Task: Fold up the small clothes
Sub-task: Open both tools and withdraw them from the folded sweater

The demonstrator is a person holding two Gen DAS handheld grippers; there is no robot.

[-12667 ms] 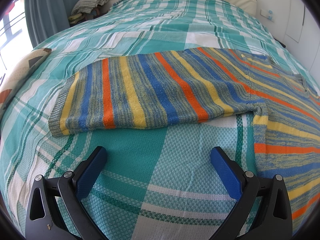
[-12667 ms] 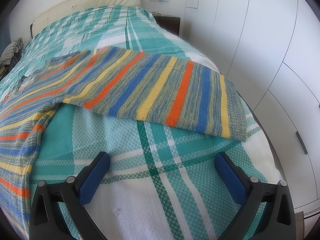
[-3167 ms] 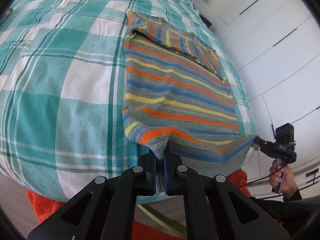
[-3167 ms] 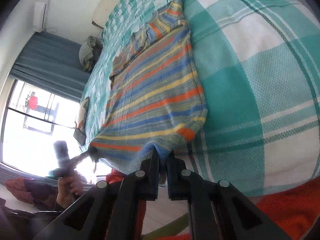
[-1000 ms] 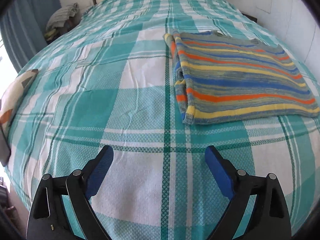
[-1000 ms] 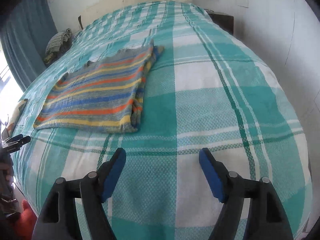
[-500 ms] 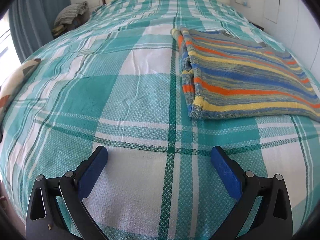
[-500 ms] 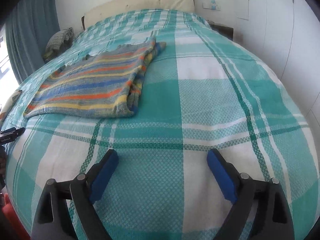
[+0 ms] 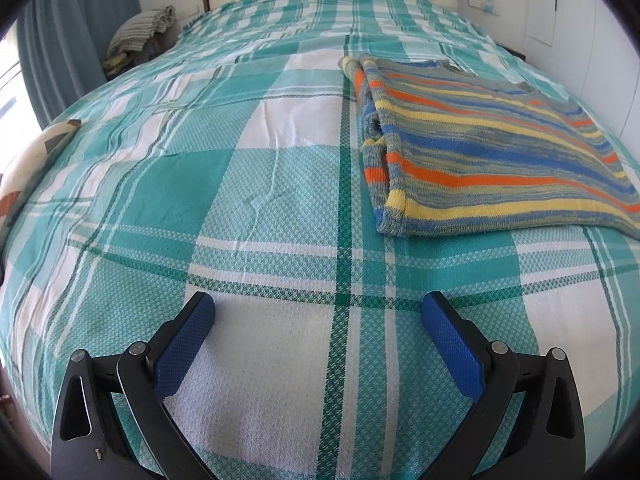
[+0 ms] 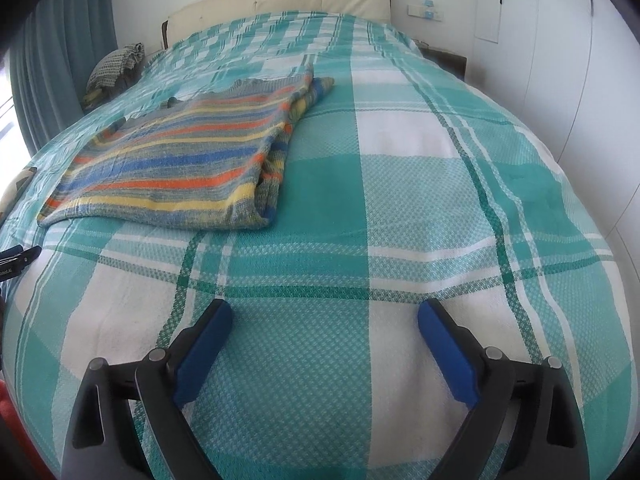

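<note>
The left gripper [image 9: 318, 312] and right gripper [image 10: 325, 316] hover over the checked bedspread [image 9: 224, 216], jaws spread wide, holding nothing. Farther up the bed, apart from both, the striped sweater [image 10: 180, 164] lies folded flat.

The right tongs [image 10: 324, 322] gape wide at six o'clock, holding nothing, over the plaid bed [image 10: 420, 184]; the folded striped sweater [image 10: 180, 156] lies flat at ten o'clock
</note>
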